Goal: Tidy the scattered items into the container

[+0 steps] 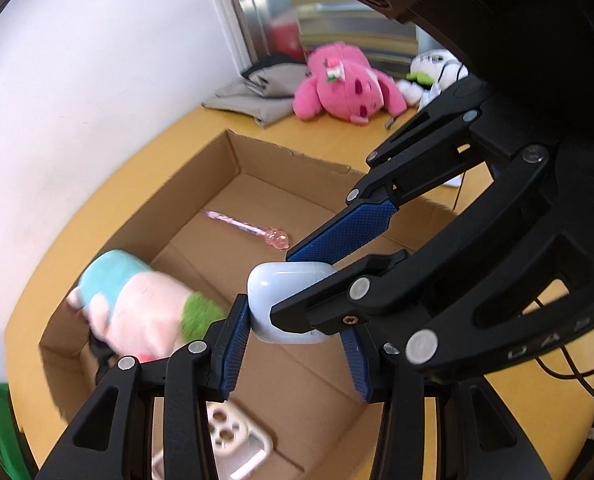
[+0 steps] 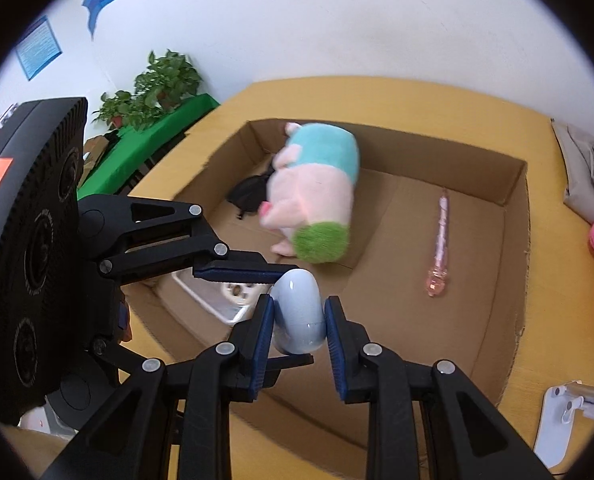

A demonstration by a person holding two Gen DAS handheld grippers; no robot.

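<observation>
Earbud case (image 2: 299,312), white and egg-shaped, held above the open cardboard box (image 2: 515,216) by both of my grippers at once. My right gripper (image 2: 299,320) is clenched on its two narrow sides; my left gripper (image 1: 293,324) grips it across the other axis, one blue pad (image 1: 237,344) pressed against its end, the other largely hidden behind my right gripper's finger. The case hangs over the near part of the box, clear of the floor.

Inside the box already: a pink-and-teal plush pig (image 2: 317,200) at the far corner, a black item beside it that I cannot identify, a pink pen (image 2: 441,240) along the box's right side, and a phone case (image 1: 233,440) by the near wall. Outside it, on the yellow table (image 1: 49,276), a bright pink plush toy (image 1: 345,84) lies well beyond the far wall.

Step in hand, as I judge it: delivering the case. Next move calls for lowering it toward a bare patch of box floor between pig and pen, then loosening both grips together so it settles without tumbling.
</observation>
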